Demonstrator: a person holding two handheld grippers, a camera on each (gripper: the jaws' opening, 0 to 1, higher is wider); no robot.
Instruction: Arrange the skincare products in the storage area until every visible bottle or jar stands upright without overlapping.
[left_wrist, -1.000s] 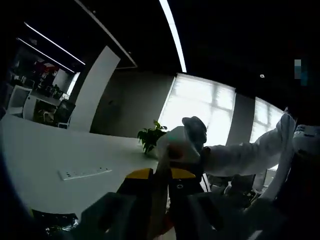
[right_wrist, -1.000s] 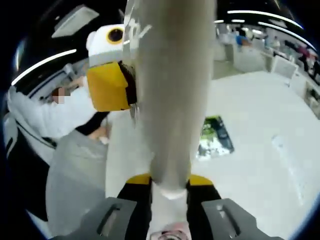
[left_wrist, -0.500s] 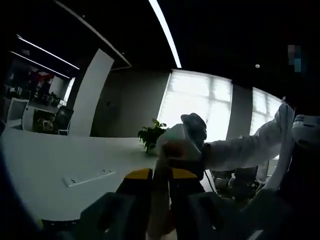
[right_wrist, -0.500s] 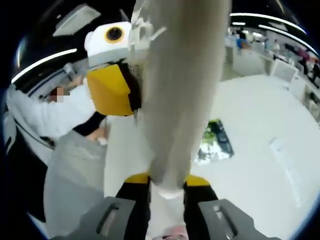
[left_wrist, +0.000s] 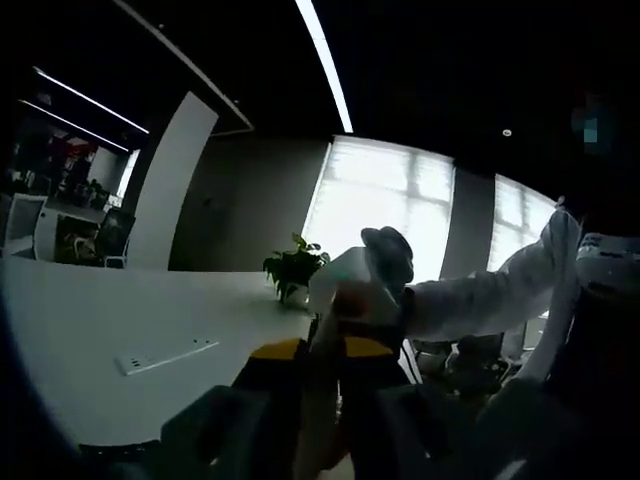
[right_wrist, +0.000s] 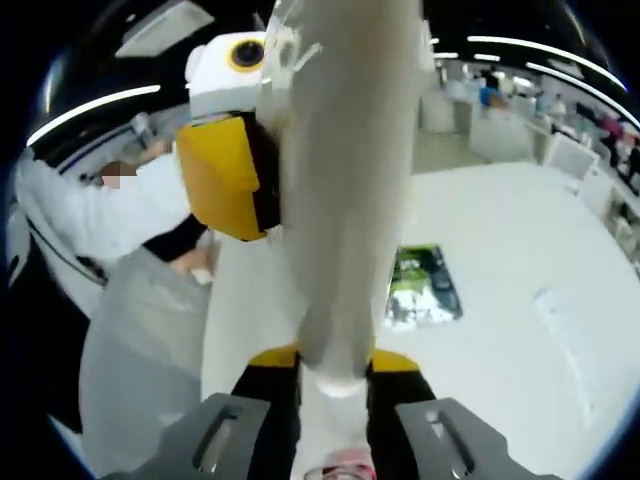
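While the right gripper view looked along its own tongs, these were clamped on the lower end of a pale tube, which ran from the bottom centre of the frame up past the top edge. The yellow-tipped jaws pressed against the tube on both sides. At the upper left of that frame, the left tongs met the same tube near its upper part, their yellow and white housing lying just beside it. A white table occupied the right half of the frame, with a green-patterned tray lying on it at centre right, well apart from the tube. A person in white sleeves was visible at the left edge.

In the left gripper view, the left tongs rose from the bottom centre, closed on the pale tube, which was dim and seen end-on between the jaws. Directly beyond them stood the right tongs with a hand around the grip. A potted plant stood on the table at centre, and a white power strip lay at lower left. Bright windows filled the centre right.
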